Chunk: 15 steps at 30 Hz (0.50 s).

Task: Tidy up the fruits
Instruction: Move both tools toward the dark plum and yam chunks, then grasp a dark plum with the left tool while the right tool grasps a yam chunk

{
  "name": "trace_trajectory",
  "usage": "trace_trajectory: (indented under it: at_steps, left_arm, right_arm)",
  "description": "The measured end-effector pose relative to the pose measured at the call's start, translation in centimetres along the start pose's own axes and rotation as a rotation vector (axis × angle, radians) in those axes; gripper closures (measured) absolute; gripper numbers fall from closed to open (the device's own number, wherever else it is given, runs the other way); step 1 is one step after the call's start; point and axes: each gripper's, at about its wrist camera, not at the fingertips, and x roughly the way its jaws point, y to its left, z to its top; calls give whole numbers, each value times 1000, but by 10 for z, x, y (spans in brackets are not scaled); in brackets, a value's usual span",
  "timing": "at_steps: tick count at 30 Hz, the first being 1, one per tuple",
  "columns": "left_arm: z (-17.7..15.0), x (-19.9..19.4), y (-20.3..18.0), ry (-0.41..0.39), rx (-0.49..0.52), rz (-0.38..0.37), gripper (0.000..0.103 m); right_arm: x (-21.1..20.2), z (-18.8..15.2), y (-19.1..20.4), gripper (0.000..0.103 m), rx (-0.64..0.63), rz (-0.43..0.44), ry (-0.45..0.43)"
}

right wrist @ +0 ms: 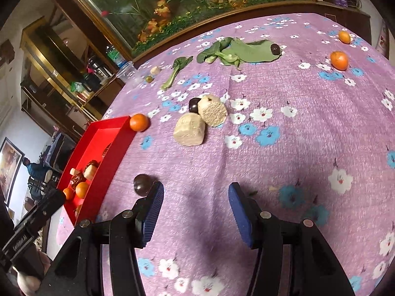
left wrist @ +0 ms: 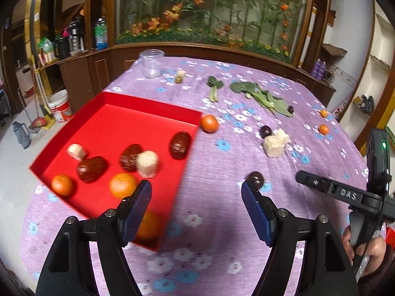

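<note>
A red tray [left wrist: 158,107] on the left holds several oranges, dark red dates [left wrist: 180,145] and beige chunks [left wrist: 147,164]. My left gripper [left wrist: 196,192] stands open above the tray's right edge, nothing between its fingers. A dark plum [left wrist: 256,178] lies by its right fingertip. My right gripper [right wrist: 196,197] is open over bare cloth, with the same plum [right wrist: 142,184] just beside its left finger. One orange [right wrist: 139,122] rests against the red tray [right wrist: 98,148] at its far corner. Two beige chunks [right wrist: 190,129] and another plum [right wrist: 193,104] lie mid-table.
Two small oranges [right wrist: 339,60] sit far right. Leafy greens [right wrist: 234,51] with a plum [right wrist: 274,48] on a leaf lie at the back. A clear plastic cup [left wrist: 151,63] stands far left. A hand [left wrist: 365,251] holds the other gripper at the right.
</note>
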Motion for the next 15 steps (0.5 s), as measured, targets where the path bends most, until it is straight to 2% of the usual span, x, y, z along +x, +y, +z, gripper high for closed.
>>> trace_trajectory:
  at_steps: [7,11,15]
  left_arm:
    - [-2,26,-21,52,46,-49,29]
    - [-1,44,-36,84,92,-115,29]
    - [0,63,-47,122,112,-173,42]
  right_arm:
    - [20,23,7,44,-57,-33,18]
    - [39,38,14,44,-81,-50,29]
    - [52,49,17,44,-99,-54,41]
